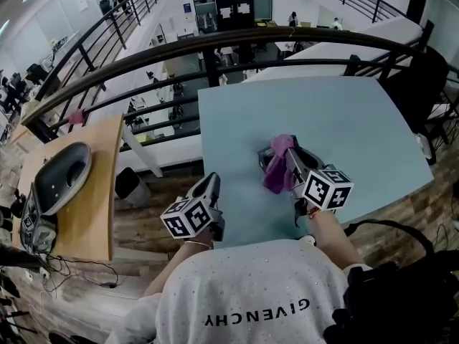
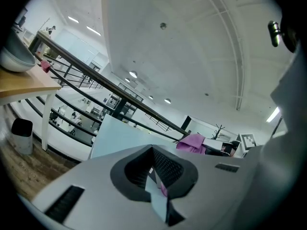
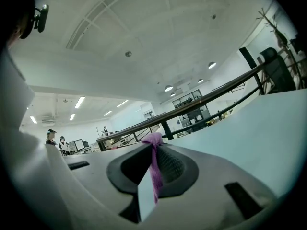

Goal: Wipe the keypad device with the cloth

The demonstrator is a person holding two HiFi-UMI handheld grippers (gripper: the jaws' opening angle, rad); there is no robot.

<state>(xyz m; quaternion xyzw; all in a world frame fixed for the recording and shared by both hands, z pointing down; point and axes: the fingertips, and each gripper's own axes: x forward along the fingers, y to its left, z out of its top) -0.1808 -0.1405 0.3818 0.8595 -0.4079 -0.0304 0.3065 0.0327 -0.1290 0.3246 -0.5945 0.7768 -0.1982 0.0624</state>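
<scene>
A purple cloth (image 1: 278, 165) hangs bunched over a dark keypad device (image 1: 266, 157) near the middle of the light blue table (image 1: 344, 127); the cloth hides most of the device. My right gripper (image 1: 290, 166) is shut on the cloth, and a purple strip (image 3: 154, 166) shows pinched between its jaws. My left gripper (image 1: 212, 182) hovers at the table's front left edge, apart from the device, jaws shut with nothing held. In the left gripper view, the cloth (image 2: 192, 142) lies off to the right on the table.
A dark railing (image 1: 215, 49) runs just behind the table. To the left stands a wooden side table (image 1: 97, 192) bearing a grey bowl-shaped object (image 1: 61, 176). A black bin (image 1: 129, 183) sits on the floor between the two tables.
</scene>
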